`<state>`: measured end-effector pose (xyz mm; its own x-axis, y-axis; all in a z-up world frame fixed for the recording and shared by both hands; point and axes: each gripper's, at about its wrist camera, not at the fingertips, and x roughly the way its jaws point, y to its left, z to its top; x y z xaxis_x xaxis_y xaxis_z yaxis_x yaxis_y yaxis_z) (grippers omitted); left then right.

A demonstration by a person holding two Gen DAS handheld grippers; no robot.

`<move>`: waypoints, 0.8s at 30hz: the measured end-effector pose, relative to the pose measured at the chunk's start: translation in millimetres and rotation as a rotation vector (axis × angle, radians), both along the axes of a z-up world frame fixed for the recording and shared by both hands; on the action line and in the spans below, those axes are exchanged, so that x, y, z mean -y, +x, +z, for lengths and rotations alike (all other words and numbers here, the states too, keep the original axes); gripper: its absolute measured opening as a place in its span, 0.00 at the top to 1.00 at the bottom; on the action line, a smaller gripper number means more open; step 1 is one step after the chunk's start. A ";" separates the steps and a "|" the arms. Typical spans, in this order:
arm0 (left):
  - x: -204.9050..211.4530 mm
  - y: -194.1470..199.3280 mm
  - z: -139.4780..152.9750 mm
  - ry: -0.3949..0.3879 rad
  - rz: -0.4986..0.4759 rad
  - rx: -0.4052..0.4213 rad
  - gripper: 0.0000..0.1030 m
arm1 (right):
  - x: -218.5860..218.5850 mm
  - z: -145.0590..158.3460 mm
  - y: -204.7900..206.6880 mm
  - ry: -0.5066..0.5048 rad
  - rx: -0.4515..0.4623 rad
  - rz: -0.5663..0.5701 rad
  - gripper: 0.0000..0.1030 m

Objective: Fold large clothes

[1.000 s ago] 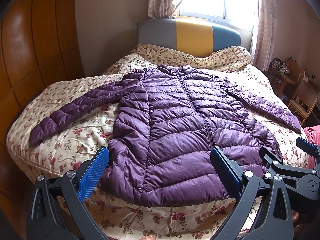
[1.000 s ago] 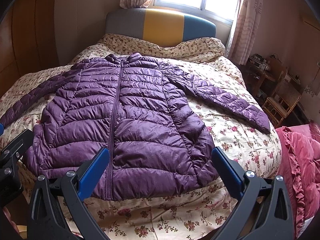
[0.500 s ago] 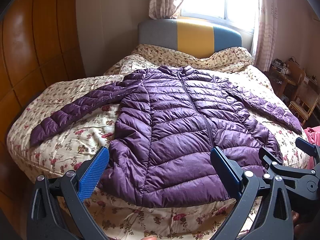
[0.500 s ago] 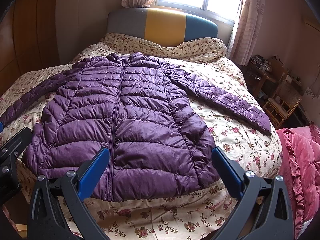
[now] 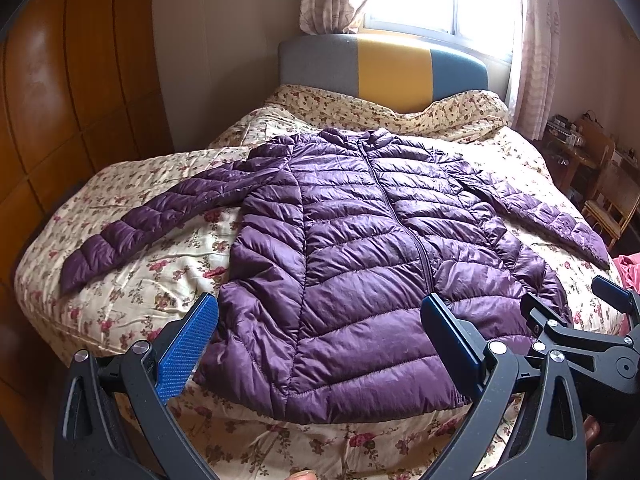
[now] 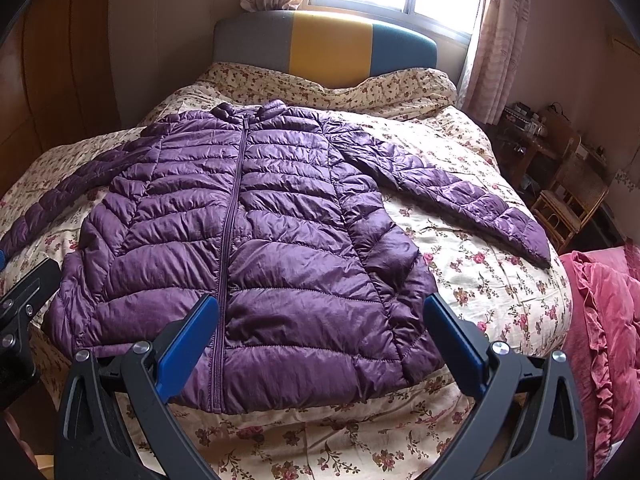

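Jacket (image 5: 360, 264) purple, quilted; bedspread (image 5: 160, 264) cream with red floral print; headboard (image 5: 384, 68) grey/yellow/teal; blanket (image 6: 600, 320) pink.

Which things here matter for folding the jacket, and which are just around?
For the job:
purple puffer jacket
left gripper, open
right gripper, open
floral bedspread under it

Just around:
pink quilt
wooden chair

Purple jacket (image 6: 256, 248) spread flat on bed (image 6: 480, 280), right claw (image 6: 320, 344) agape
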<state>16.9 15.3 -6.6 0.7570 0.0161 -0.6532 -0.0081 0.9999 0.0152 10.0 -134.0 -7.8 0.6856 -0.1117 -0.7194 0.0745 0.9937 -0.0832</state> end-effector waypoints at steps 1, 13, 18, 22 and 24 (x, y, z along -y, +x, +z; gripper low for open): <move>-0.3 1.3 -0.5 0.000 0.000 -0.002 0.03 | 0.8 -0.6 1.1 0.003 -0.003 0.000 0.02; 5.0 19.0 -1.0 0.019 -0.004 -0.008 0.03 | 13.0 -6.2 20.5 0.022 -0.026 -0.028 0.02; 7.5 28.0 -0.7 0.024 -0.007 -0.008 0.03 | 19.2 -10.1 29.9 0.030 -0.042 -0.044 0.02; 8.8 37.4 -1.1 0.023 -0.013 -0.014 0.03 | 26.1 -14.3 39.2 0.033 -0.059 -0.061 0.02; 9.6 43.3 -2.3 0.022 -0.015 -0.018 0.03 | 31.7 -17.0 44.6 0.039 -0.068 -0.069 0.02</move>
